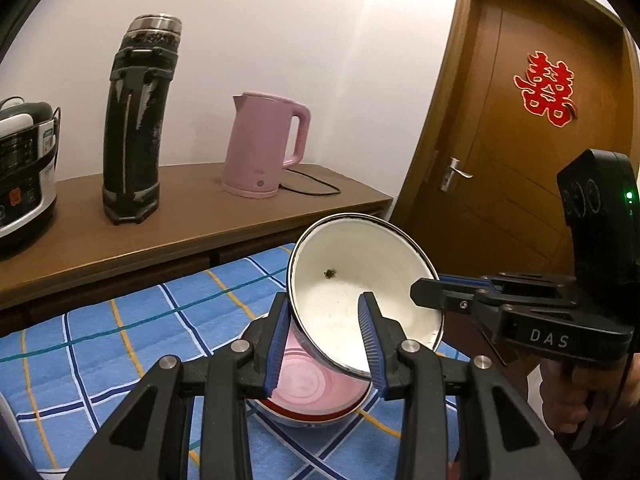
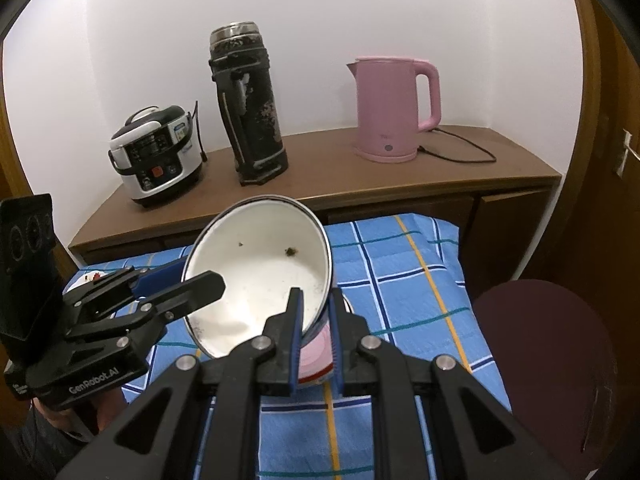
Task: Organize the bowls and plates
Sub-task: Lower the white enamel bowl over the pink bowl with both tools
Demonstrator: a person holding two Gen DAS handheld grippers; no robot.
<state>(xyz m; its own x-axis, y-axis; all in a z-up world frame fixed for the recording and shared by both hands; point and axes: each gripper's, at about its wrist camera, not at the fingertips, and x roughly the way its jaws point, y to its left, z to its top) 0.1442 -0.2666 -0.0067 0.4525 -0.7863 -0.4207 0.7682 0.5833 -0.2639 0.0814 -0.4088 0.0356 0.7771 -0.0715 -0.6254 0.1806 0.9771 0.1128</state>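
A white enamel bowl with a dark rim and a few specks inside hangs tilted above the blue checked tablecloth. My left gripper is shut on its left wall, one finger outside and one inside. My right gripper is shut on the rim at the opposite side of the white bowl. Each gripper shows in the other's view: the right gripper and the left gripper. Directly below sits a second bowl, pink inside with a red rim, partly hidden by my fingers.
A brown sideboard behind the table carries a rice cooker, a tall black flask and a pink kettle with its cord. A wooden door stands right. A dark red stool is beside the table. White dishware peeks out behind the left gripper.
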